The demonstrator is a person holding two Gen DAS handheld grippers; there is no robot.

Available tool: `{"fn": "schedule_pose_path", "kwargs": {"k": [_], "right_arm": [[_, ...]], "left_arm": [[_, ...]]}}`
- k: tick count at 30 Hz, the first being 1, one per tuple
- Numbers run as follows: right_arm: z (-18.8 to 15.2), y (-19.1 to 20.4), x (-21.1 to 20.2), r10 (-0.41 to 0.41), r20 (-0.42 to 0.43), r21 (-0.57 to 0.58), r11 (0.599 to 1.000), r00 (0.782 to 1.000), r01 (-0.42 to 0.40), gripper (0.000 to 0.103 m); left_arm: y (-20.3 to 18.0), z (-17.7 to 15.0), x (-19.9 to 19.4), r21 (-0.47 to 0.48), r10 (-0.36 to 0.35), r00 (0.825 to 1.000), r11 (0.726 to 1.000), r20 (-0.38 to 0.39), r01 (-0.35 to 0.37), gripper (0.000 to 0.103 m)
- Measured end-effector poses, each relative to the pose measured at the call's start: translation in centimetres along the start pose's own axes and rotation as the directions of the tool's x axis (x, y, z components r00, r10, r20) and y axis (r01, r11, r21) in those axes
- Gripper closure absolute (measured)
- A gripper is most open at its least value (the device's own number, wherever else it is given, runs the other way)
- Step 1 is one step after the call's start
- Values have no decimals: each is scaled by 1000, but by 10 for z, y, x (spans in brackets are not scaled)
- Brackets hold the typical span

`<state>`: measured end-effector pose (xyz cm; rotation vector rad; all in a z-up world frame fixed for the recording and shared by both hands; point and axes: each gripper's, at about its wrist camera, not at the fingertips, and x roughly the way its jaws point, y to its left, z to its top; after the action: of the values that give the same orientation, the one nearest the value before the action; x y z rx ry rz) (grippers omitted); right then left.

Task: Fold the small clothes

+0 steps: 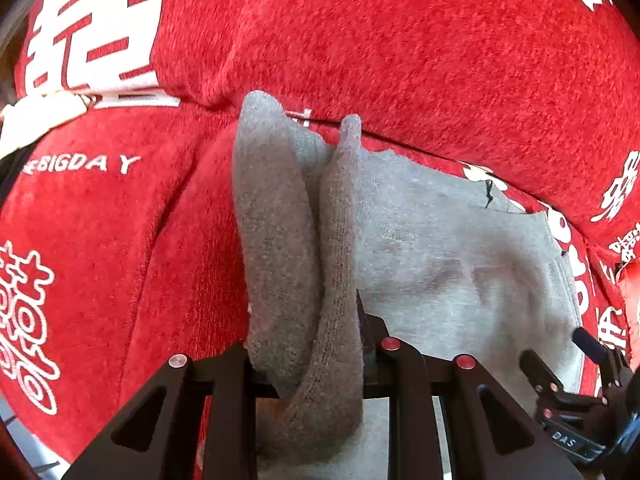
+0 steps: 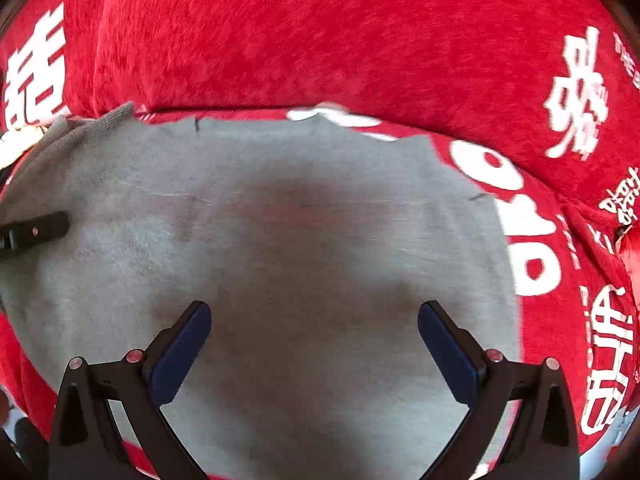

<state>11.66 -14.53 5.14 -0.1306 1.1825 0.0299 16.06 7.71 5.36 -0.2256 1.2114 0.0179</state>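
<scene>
My left gripper [image 1: 308, 360] pinches 1 grey garment [image 1: 440, 264] by a bunched edge (fold running away from me), right gripper [image 2: 314, 340] spread wide, empty, over red blanket [image 1: 400, 40].

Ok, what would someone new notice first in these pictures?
A bright red blanket with white lettering fills both views. A grey garment lies flat on it. The left gripper pinches a raised fold at the garment's left edge, while the right gripper hangs open over the middle.

Raised grey cloth [image 1: 304, 264] fold blocks left tool [image 1: 308, 344]; flat cloth before right tool [image 2: 314, 344] unobstructed.
</scene>
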Motion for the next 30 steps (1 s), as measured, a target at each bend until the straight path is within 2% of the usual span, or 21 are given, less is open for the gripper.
{"fn": "schedule_pose_path", "kwargs": {"k": [8,10,13,17,21,24,27,30], "right_arm": [[-39,-94,-34,-10,31,89,996,999,7,0],[-45,-114,-42,-11,45,106,994,999,6,0],[-53,-141,-54,-13,85,120,993,996,2,0],[-66,-166,-59,-6,123,128,992,992,-10,0],[-82,-182,-56,-16,139,134,991,990,-3,0],[-96,-202,-47,-10,133,169,985,991,-13,0],[-111,-221,-39,-3,117,219,976,993,-23,0],[-125,-238,-34,6,109,260,965,994,-34,0]], "left_arm": [[-67,18,-11,75,141,987,988,-76,-135,80],[-95,24,-20,93,153,984,985,-93,-144,80],[-141,28,-38,137,167,983,978,-74,-156,80],[-204,24,-42,180,153,985,974,-83,-136,80],[-272,7,-19,242,155,982,962,-109,-125,80],[-319,-13,17,275,169,975,953,-141,-125,80],[-342,-30,46,281,175,971,952,-162,-125,80],[-353,-44,63,311,211,971,936,-112,-167,78]]}}
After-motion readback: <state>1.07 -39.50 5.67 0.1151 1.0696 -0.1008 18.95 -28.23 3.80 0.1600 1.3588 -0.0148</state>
